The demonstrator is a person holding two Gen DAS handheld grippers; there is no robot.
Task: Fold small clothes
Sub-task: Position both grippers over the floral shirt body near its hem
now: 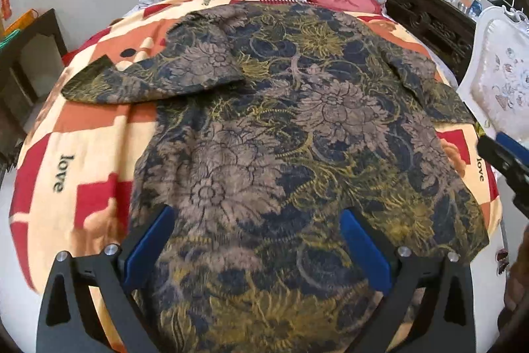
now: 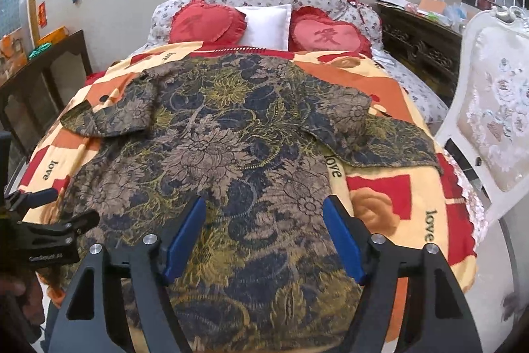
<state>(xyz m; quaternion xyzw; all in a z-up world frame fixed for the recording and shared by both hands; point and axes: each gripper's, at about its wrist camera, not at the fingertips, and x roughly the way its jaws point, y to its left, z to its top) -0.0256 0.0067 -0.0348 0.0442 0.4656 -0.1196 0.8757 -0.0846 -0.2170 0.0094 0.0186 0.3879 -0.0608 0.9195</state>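
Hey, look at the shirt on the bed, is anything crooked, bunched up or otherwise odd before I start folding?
The dark floral patterned shirt lies mostly flat on the red, orange and cream blanket. One oddity: its left sleeve is doubled over onto the body, while the right sleeve lies spread out. Nothing looks damaged.

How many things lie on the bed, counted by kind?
Red heart pillows: 2
White pillow: 1
Flowered shirt: 1
Blanket with "love" on it: 1
Total: 5
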